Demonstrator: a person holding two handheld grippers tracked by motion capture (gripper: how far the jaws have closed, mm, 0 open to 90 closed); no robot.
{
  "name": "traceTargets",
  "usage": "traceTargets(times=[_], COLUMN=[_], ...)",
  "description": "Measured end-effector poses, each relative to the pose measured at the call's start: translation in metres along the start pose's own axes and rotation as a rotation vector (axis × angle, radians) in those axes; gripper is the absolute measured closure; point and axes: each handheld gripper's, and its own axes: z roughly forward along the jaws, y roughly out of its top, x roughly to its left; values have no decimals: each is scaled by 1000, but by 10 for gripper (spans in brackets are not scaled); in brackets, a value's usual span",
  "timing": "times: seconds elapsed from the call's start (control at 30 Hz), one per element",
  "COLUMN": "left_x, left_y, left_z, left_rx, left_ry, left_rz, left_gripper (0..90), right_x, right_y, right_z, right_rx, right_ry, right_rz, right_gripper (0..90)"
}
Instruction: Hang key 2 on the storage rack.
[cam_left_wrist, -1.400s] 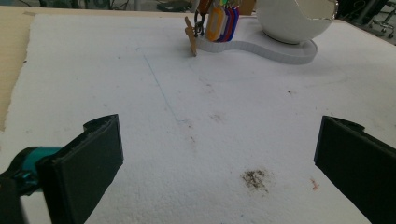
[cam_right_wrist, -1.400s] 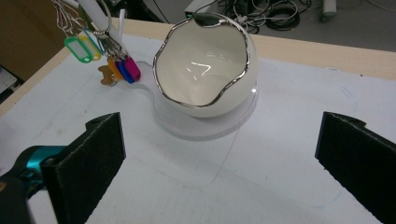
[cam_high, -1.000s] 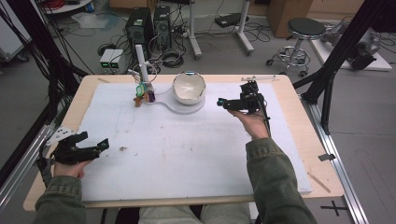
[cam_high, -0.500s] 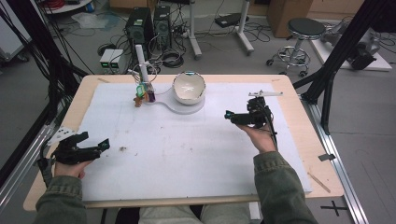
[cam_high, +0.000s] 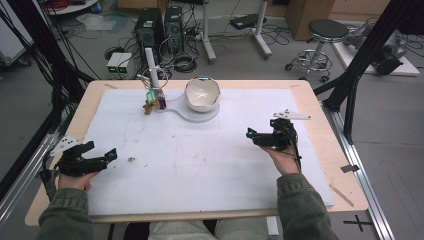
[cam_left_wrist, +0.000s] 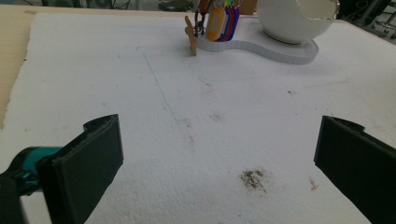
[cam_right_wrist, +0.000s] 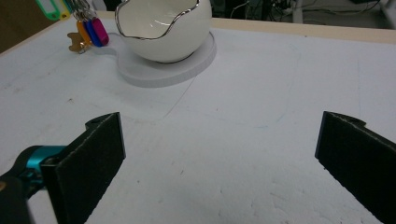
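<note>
With both my left tongs (cam_high: 102, 159) and right tongs (cam_high: 256, 136) gaping empty, I judge an approach pending toward the far egg-shaped bowl (cam_high: 202, 93) and key tags (cam_high: 155, 98).

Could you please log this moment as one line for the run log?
left gripper: open, empty, near left edge | right gripper: open, empty, right of centre | egg-shaped bowl: on white stand | key tags: hanging beside bowl
</note>
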Motion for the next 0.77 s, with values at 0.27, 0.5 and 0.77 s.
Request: traceTargets(times=[0.27,0.5,0.77], left_x=[0,0,-2], left_y=[0,0,-1], left_z=[0,0,-2], left_rx=[1,8,14], left_ry=[1,2,-3], left_rz=[-2,4,12], left_gripper=[17,17,17], right_x=[-5,-7,-12], right_y=[-19,-36,-46], right_z=[-6,-13,-16], right_rx=[-39,-75,-100], right_ry=[-29,-34,-81], right_rz=[-43,-70,-49], right_gripper=[7,7,7])
